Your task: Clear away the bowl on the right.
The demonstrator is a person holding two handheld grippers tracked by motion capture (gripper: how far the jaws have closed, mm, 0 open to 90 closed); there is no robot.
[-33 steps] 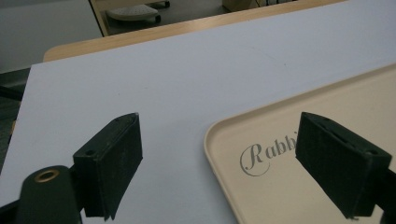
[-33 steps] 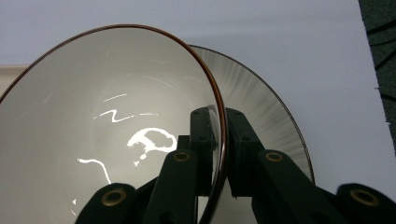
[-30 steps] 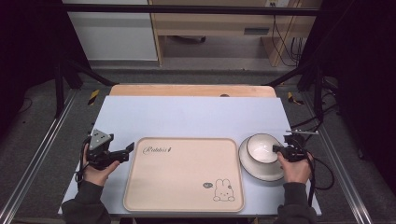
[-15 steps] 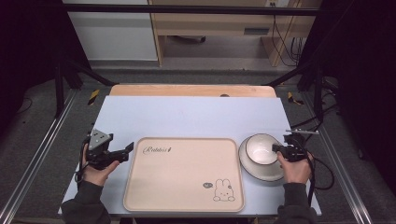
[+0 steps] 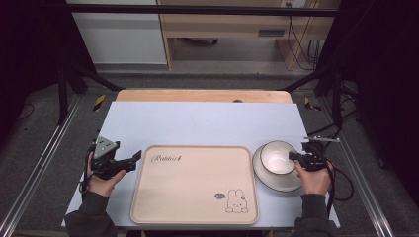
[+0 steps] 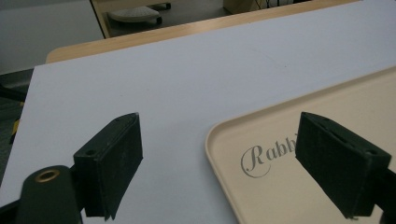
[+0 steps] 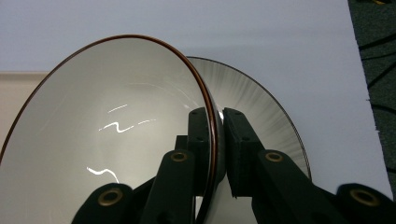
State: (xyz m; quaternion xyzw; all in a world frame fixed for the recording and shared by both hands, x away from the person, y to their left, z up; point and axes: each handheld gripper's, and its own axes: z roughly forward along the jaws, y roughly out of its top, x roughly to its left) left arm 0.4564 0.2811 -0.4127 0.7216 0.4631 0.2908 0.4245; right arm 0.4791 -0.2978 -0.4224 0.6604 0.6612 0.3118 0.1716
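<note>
Right gripper (image 7: 215, 135) clamped on the bowl (image 7: 107, 135) rim, one jaw inside, one outside | bowl sits on the plate (image 5: 276, 181), just right of the tray (image 5: 195, 185) (bunny print) | left gripper (image 6: 219, 163) spread wide, empty, over the tray's left edge

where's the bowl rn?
High view: bowl sits on the plate at the table's right, just right of the tray, its rim pinched by the right gripper.
</note>
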